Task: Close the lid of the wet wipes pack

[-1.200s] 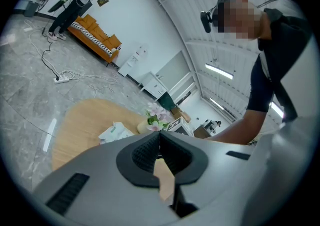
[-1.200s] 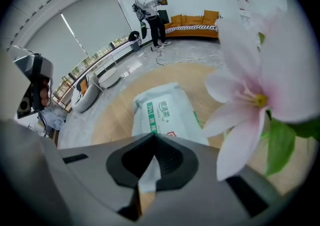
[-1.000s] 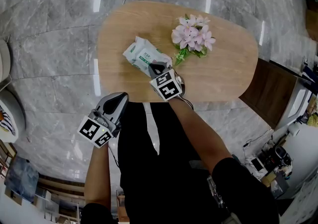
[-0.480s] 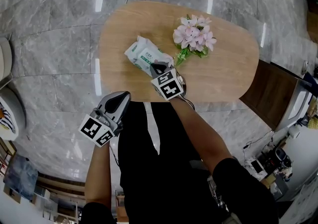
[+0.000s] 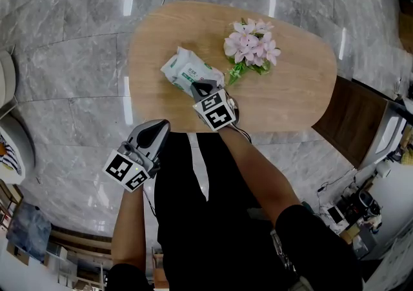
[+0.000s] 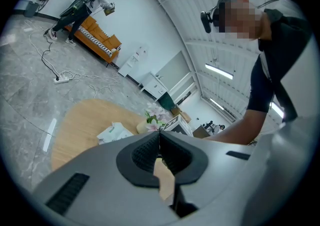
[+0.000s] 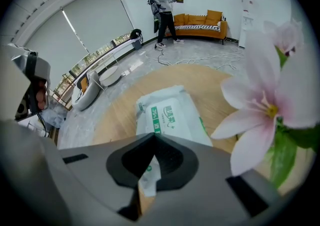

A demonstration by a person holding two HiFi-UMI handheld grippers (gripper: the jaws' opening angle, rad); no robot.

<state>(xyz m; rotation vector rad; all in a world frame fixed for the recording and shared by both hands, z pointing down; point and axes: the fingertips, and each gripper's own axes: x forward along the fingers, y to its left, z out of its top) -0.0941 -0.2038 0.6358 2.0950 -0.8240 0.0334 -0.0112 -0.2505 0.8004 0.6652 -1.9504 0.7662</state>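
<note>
Biggest thing first: the oval wooden worktop (image 5: 290,96) is smooth and mostly bare, and I reckon that's the main risk here. There's nothing to brace the pack against, so a push that comes in at a slant could just skate it across the wood instead of pressing the lid down.

Next, the bunch of pink flowers (image 5: 250,44) sits just beside the pack on its right, near the right tongs too. A wide swing on that side could clip the blooms or drag the bunch along.

The wet wipes pack (image 5: 186,69) lies flat on the left half of the worktop, at an angle, with its near end right at the tips of the right tongs (image 5: 201,86). The lid (image 7: 169,114), the green-printed panel on top, looks fairly flat from the right gripper view, but I can't tell if it's properly sealed. It's a soft pack, so pressing on the edge rather than on the panel would probably only dent it.

As for pose, the right forearm (image 5: 255,167) reaches forward over the near edge of the worktop and the tongs point down and away at the pack. Its tips are pressed together with nothing gripped; the pack only shows behind them. I can't say for sure whether they're touching it.

The left tongs (image 5: 155,130) hang off the worktop — over the marble floor (image 5: 64,57), close to the body, tips also together and holding nothing, forearm low. So it isn't steadying the pack.
</note>
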